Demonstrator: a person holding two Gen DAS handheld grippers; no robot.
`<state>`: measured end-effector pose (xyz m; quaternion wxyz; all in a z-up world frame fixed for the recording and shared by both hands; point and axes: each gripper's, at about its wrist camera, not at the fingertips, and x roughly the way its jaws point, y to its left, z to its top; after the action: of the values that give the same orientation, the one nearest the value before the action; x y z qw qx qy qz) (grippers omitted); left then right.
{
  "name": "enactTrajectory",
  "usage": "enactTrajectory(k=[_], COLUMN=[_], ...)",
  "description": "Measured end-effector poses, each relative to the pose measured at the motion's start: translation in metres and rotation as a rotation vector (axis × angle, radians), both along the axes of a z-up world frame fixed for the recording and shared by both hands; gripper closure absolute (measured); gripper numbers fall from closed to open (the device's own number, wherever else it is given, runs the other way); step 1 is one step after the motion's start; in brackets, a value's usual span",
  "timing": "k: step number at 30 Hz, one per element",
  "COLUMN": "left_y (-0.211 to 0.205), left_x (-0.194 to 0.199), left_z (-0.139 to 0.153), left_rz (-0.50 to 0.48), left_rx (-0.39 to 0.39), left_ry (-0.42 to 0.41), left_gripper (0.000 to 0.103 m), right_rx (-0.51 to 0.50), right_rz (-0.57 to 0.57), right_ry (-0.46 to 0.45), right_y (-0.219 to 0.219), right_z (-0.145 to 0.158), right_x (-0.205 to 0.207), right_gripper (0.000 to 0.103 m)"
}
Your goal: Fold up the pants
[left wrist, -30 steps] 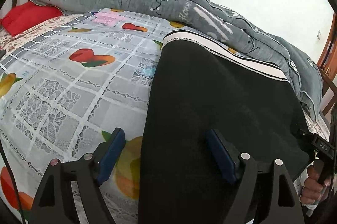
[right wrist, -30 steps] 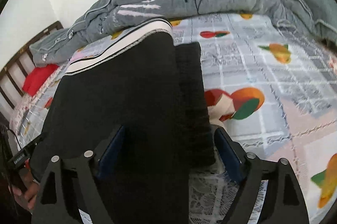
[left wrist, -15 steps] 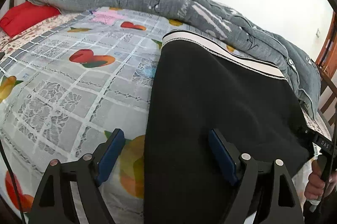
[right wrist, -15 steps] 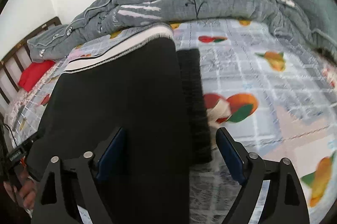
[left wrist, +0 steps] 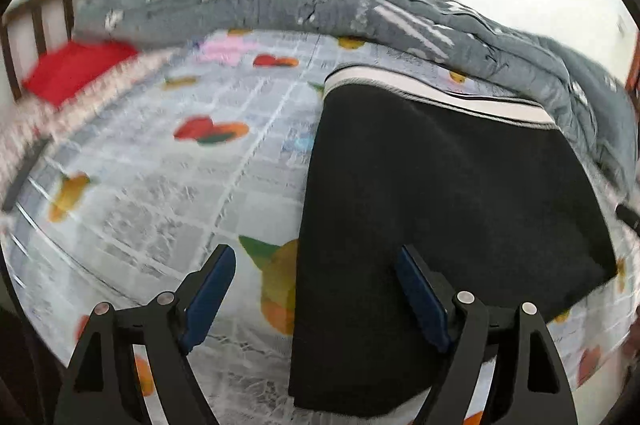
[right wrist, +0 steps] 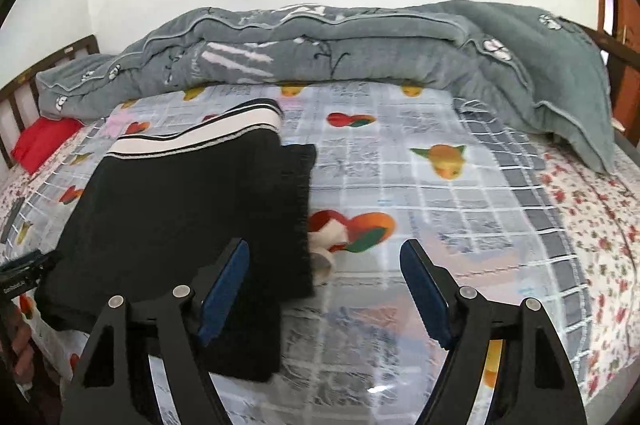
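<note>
While the black pants [right wrist: 180,201] lie folded flat on the bed [right wrist: 460,193], waistband toward the grey quilt [right wrist: 320,45], the left gripper [left wrist: 312,289] hangs spread and empty; the right gripper [right wrist: 324,285], also empty, is closing, apparently released.

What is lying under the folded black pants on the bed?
The black pants lie on the fruit-print bedsheet. A white and grey bit of cloth pokes out at their right edge; how far it runs underneath is covered.

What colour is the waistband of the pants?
White with thin black stripes; the waistband shows best in the right wrist view.
</note>
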<state>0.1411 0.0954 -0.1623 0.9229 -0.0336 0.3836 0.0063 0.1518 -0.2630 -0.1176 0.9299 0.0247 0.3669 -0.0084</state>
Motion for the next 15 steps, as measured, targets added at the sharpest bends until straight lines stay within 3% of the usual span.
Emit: enactTrajectory(k=[6,9,15], left_y=[-0.011,-0.013,-0.016], left_x=[-0.017,-0.028,-0.050], left_z=[0.022,0.031,0.041], left_rz=[-0.019,-0.008,0.002], left_rx=[0.001,0.013,0.036], left_ry=[-0.031,-0.066,-0.091], left_gripper=[0.023,0.023,0.023], right_rx=[-0.005,0.011,0.041], right_rz=[-0.020,-0.013,-0.008], right_ry=[-0.020,0.008,0.035], right_y=[-0.012,-0.015,-0.013], right_z=[0.011,0.013,0.017], right_x=[-0.016,-0.022,-0.043], right_gripper=[0.026,0.031,0.031])
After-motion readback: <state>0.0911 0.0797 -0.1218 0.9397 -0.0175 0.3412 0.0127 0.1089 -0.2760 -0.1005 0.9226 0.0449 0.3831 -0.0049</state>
